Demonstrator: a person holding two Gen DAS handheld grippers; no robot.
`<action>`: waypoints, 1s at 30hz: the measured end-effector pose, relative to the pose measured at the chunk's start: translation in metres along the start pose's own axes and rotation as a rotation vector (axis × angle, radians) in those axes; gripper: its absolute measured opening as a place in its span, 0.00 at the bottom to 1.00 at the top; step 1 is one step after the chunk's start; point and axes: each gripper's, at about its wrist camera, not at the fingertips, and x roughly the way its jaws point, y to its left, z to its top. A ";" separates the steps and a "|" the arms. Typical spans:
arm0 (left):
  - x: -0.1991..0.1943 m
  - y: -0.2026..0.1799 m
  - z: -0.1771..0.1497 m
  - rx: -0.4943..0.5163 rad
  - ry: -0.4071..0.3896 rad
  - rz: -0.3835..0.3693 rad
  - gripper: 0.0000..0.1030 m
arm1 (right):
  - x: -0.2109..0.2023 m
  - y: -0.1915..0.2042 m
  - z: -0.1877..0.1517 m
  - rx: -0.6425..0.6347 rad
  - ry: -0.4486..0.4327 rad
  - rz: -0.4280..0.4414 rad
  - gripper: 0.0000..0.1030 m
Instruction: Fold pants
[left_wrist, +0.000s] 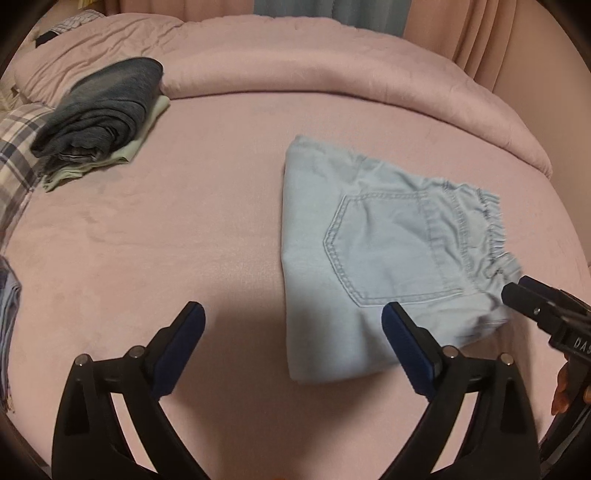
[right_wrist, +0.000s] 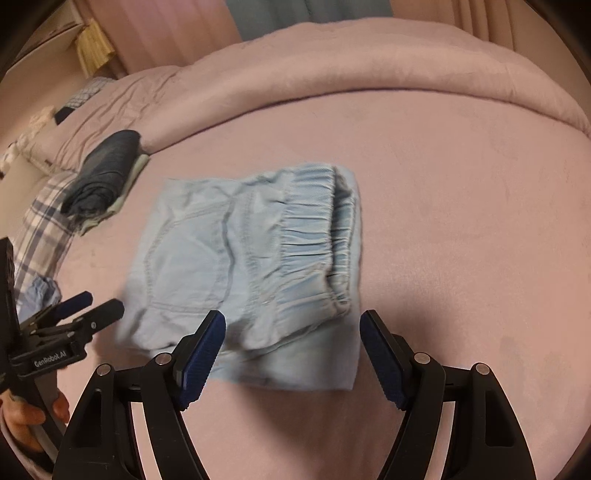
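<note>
Light blue denim pants (left_wrist: 373, 258) lie folded into a compact rectangle on the pink bed, back pocket up and elastic waistband to the right. They also show in the right wrist view (right_wrist: 251, 258). My left gripper (left_wrist: 293, 317) is open and empty, just in front of the pants' near left corner, its right finger over the fabric edge. My right gripper (right_wrist: 291, 325) is open and empty above the near edge by the waistband. In the left wrist view the right gripper (left_wrist: 517, 291) appears at the pants' right corner. In the right wrist view the left gripper (right_wrist: 99, 306) appears at the left.
A stack of folded clothes with dark jeans on top (left_wrist: 103, 110) sits at the far left of the bed. A plaid cloth (left_wrist: 18, 147) lies beside it. A rolled pink duvet (left_wrist: 332, 62) runs along the back. Curtains hang behind.
</note>
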 end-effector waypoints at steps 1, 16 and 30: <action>-0.006 -0.001 -0.001 -0.002 -0.008 0.012 0.97 | -0.003 0.003 0.001 -0.010 -0.006 0.000 0.74; -0.089 -0.007 -0.008 -0.033 -0.060 0.120 0.99 | -0.073 0.048 0.003 -0.115 -0.124 -0.036 0.99; -0.130 -0.027 -0.017 0.009 -0.124 0.132 0.99 | -0.101 0.060 -0.012 -0.109 -0.153 -0.012 0.99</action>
